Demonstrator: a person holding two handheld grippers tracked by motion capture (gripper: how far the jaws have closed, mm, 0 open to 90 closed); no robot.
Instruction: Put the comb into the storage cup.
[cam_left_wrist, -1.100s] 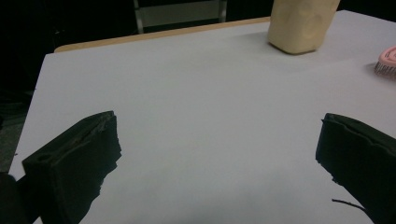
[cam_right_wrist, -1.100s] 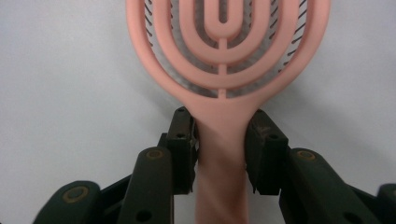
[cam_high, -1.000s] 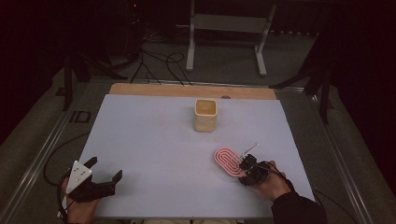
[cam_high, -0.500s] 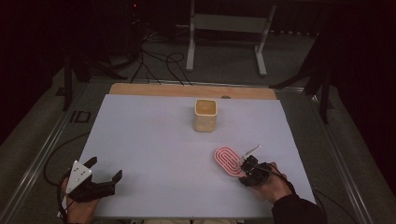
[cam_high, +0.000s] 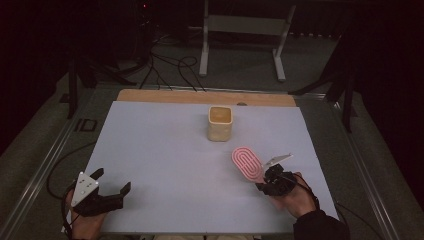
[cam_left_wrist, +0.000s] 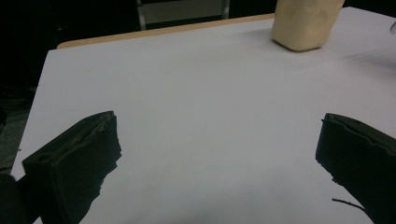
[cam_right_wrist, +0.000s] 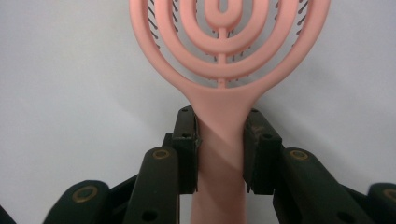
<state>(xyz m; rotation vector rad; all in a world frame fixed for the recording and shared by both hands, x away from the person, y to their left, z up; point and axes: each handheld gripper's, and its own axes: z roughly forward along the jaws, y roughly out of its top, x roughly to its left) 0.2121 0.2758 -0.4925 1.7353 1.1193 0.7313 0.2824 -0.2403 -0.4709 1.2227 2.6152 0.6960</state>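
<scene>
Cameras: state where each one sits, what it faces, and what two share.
High view: above the person's side, looking forward and down on the table; both hands show.
Left gripper view: rides the left gripper, open, facing the cup.
Right gripper view: rides the right gripper, facing the pink brush it grips.
Shared: high and left gripper views show the cup.

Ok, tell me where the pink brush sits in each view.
High view: the brush lies right of centre on the white table, its handle in the right gripper.
Left gripper view: the brush is not in it; the left gripper hangs open over bare table.
Right gripper view: the brush runs up the middle, handle clamped between the jaws.
Shared landmark: the beige cup, top right in the left gripper view.
</scene>
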